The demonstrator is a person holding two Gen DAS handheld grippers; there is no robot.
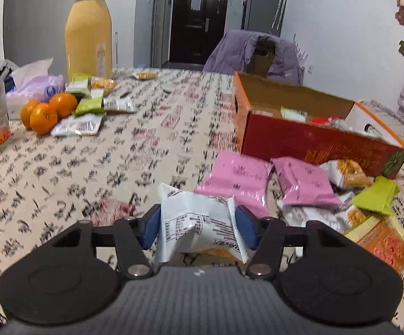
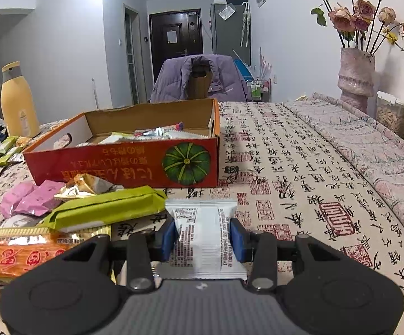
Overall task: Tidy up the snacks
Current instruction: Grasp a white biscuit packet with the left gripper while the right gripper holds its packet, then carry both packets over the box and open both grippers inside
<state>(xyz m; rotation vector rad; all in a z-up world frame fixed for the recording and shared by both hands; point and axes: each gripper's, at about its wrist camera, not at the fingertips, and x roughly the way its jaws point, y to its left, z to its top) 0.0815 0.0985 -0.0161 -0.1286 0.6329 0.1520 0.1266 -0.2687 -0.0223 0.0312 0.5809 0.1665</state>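
**Two white packets gripped, red box part-filled**

The left gripper point(image 1: 197, 224) has its blue pads pressed on a crumpled white snack packet point(image 1: 199, 220), the wrapper buckling between them, low over the patterned tablecloth point(image 1: 118, 153). The right gripper point(image 2: 203, 238) is clamped on a flat white packet point(image 2: 202, 237) of its own.

In the right wrist view, the open red cardboard box point(image 2: 118, 167) sits at about eleven o'clock from the held packet. It holds several wrapped snacks point(image 2: 149, 134) lying loose on its floor; their kinds are hard to tell.

Loose beside the box lie pink packets point(image 1: 238, 178), a green bar point(image 2: 104, 206) and an orange packet point(image 2: 26, 256). In the left wrist view, oranges point(image 1: 45, 111) and a yellow bottle point(image 1: 89, 30) stand at ten o'clock.
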